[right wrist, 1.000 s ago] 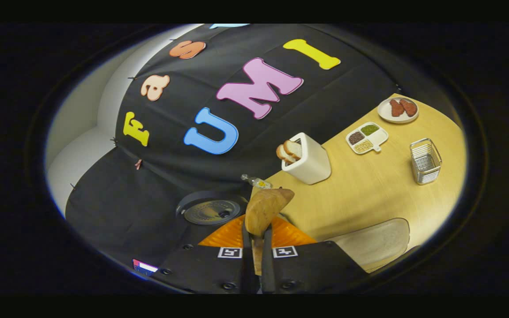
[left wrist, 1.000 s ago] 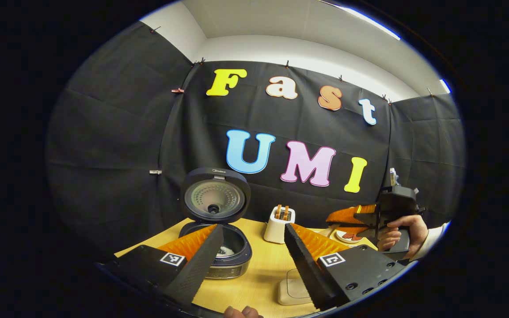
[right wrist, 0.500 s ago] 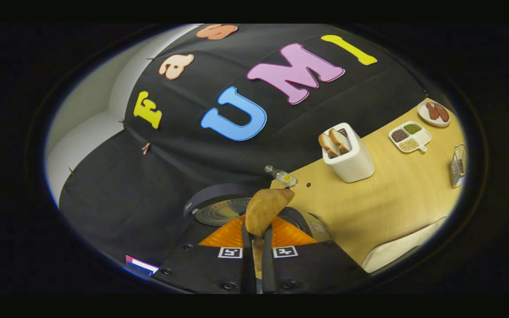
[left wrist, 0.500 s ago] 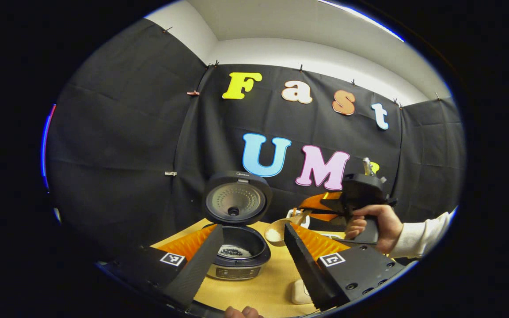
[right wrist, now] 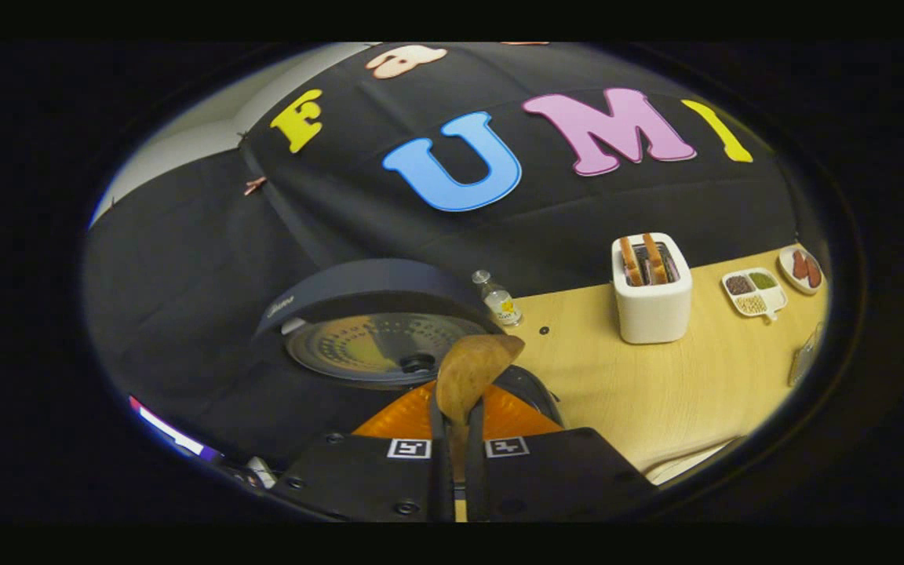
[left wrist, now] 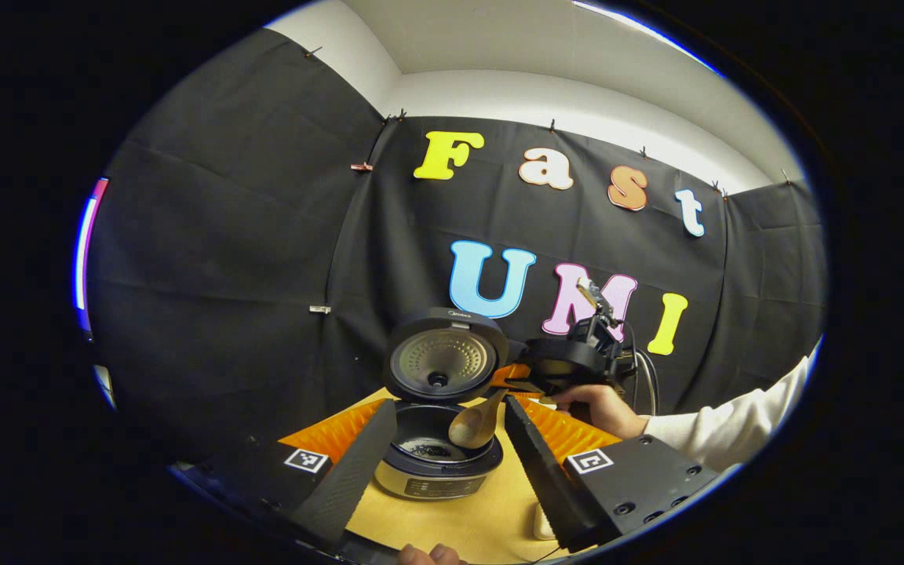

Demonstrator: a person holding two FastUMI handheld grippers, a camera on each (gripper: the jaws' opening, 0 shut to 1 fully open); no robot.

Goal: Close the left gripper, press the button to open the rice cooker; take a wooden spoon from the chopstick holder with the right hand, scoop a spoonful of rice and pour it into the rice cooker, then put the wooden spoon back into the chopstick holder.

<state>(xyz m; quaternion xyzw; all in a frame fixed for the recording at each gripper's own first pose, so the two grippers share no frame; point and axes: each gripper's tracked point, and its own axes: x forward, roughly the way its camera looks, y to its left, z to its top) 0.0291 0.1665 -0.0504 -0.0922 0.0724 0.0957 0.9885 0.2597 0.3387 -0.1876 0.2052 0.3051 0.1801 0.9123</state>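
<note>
Black cloth backs a pale wooden table (right wrist: 656, 392), on which the rice cooker (left wrist: 440, 463) stands with its lid (left wrist: 444, 355) swung upright and its pot exposed. Seen from the left gripper view, the wooden spoon (left wrist: 474, 424) is held with its bowl tipped downward just above the right side of the pot's rim, so pouring is judged to be the step in hand. The spoon's handle is clamped between the closed fingers of the right gripper (right wrist: 452, 439), which is held by a hand (left wrist: 597, 408) in a white sleeve. The left gripper (left wrist: 442, 439) is kept low and near, its jaws spread apart with nothing between them, framing the cooker.

Spillage is the main risk: the spoon's bowl sits over the rim rather than the middle of the pot, and grains could be dropped onto the table if it is tilted further from there. The raised lid stands close behind the spoon, and could be knocked if the spoon is carried farther back. The handle is gripped on a narrow part and could twist in the jaws.

The spoon is of light brown wood, with a rounded, smooth bowl whose back is turned towards the right gripper view; whether rice remains in it cannot be told. Dark specks are seen inside the pot. Farther right on the table stand a white toaster (right wrist: 650, 298) with bread slices, a small bottle (right wrist: 499, 300) and a divided dish (right wrist: 754, 289).
</note>
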